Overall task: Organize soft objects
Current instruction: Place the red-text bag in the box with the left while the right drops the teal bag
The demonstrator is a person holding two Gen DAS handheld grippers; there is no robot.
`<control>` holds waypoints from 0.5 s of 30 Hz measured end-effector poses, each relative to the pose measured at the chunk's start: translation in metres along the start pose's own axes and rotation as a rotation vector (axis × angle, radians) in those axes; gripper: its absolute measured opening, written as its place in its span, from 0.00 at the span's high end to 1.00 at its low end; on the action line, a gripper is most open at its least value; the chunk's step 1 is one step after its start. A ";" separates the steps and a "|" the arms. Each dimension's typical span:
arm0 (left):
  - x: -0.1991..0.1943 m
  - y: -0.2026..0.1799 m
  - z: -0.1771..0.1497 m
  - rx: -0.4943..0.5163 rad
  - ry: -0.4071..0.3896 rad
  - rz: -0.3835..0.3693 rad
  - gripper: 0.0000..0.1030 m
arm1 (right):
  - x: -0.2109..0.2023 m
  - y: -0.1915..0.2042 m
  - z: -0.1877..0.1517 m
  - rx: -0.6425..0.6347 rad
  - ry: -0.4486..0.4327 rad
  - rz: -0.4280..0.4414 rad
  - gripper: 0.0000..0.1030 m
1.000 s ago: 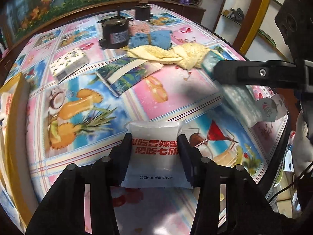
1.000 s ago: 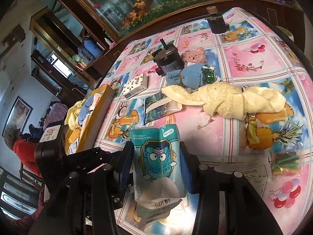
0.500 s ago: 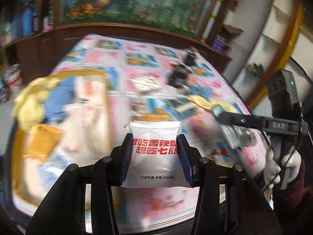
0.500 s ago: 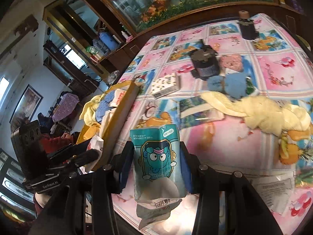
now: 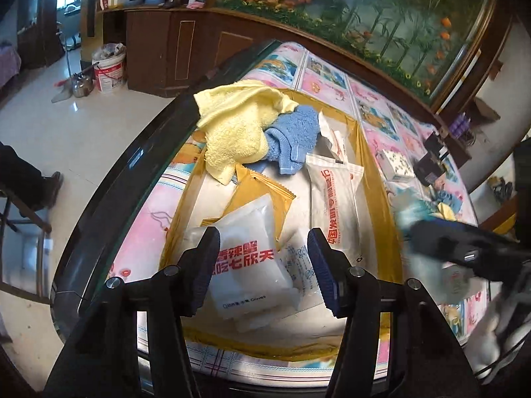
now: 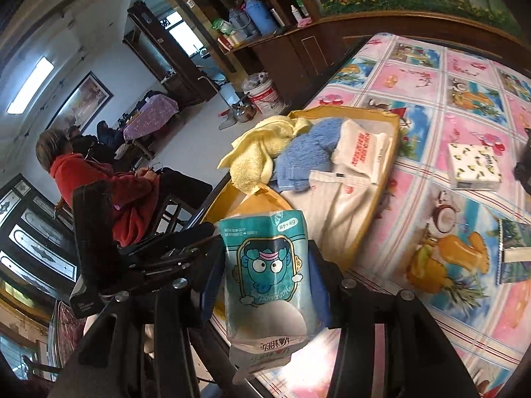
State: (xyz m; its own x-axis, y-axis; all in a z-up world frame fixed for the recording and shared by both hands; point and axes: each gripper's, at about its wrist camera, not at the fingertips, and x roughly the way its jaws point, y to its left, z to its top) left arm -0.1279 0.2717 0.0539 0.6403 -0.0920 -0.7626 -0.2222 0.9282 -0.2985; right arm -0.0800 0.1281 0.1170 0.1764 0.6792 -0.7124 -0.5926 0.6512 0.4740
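Left wrist view looks down into the yellow box at the table's near edge. The left gripper has just been spreading its fingers, and the white glove packet with red print lies in the gap — its left edge against the left pad, its right side clear of the right pad, so nothing clamps it. It rests on other packets in the box: an orange pouch behind it, a long white bag to the right, a yellow towel and a blue cloth at the far end.

Right wrist view shows the right gripper with a teal cartoon pouch upright between its blue pads — both pads pressing its sides, though these fingers have just been easing apart. It hangs at the box's near corner, beside the left gripper's black body.
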 end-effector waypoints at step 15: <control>-0.038 -0.032 -0.002 0.108 -0.216 0.319 0.42 | -0.002 -0.005 -0.006 0.020 -0.017 -0.041 0.49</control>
State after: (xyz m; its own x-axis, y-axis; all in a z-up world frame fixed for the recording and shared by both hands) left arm -0.1461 0.2452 0.0910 0.6937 0.2744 -0.6659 -0.3637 0.9315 0.0049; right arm -0.0820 0.1215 0.1126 0.2141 0.6575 -0.7224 -0.5685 0.6853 0.4553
